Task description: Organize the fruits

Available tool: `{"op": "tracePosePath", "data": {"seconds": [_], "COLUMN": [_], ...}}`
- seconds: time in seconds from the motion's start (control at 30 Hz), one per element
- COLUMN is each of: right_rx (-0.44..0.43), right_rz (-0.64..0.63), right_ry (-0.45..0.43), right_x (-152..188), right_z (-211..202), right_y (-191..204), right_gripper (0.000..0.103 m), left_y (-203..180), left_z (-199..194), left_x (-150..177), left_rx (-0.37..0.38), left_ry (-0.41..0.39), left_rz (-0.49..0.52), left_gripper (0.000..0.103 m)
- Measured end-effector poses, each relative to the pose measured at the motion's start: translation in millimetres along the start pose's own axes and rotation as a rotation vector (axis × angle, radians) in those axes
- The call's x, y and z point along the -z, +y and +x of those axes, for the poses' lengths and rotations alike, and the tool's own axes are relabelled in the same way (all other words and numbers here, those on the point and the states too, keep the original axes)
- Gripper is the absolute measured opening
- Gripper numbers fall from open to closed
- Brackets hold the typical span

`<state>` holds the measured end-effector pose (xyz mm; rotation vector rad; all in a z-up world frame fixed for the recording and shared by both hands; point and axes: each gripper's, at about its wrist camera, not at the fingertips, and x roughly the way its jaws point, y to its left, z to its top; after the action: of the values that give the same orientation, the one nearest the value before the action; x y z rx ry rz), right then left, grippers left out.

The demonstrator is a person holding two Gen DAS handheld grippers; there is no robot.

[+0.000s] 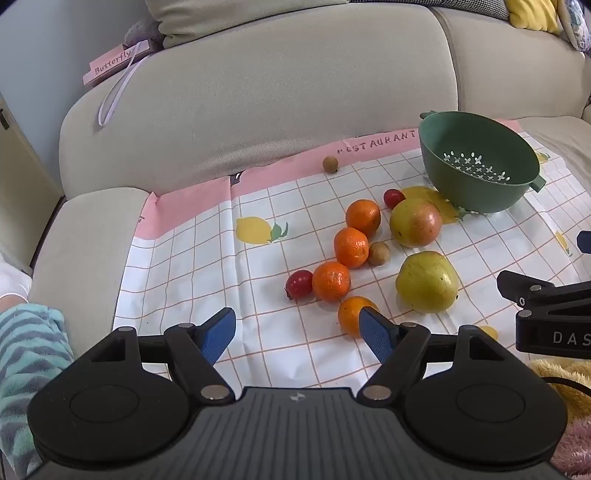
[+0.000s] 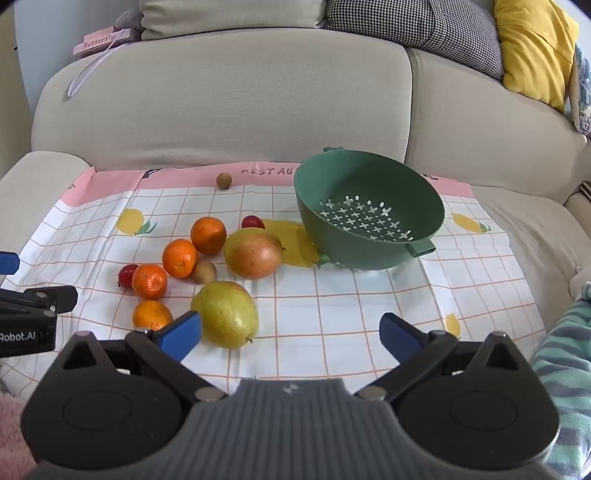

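Jaws wide above scattered fruits [image 2: 207,266]

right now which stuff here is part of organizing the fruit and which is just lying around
For the job: four oranges, two pears, two cherry tomatoes, two small brown fruits, green colander.

Lying about: pink Butterfly box, yellow cushion, checked cushion.

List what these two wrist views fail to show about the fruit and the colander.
- Nearest orange: left wrist view, partly behind a blue finger of the left gripper.
- Rear cherry tomato: right wrist view, lower part behind the reddish pear.
- Green colander: both views, far outer side hidden by its own bowl.
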<state>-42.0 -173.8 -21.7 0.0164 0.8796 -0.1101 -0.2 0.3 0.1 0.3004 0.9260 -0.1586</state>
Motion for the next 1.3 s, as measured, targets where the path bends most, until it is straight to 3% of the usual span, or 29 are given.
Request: {"op": "tracePosePath", "data": {"seconds": [1.3], "right_rx": [-0.001], "right_rz": [0.006], "right_ry": [0.042], "right_x": [3.6], "right_z": [4.3], "right_y": [0.0], "right_gripper": [0.099], "left_y": [-2.9], "left_z": [2.3], "left_x": [2.1], "left_rx": [-0.012], "left_ry": [0.023], "left_rz": [0.016], "left_gripper": [0.089]}}
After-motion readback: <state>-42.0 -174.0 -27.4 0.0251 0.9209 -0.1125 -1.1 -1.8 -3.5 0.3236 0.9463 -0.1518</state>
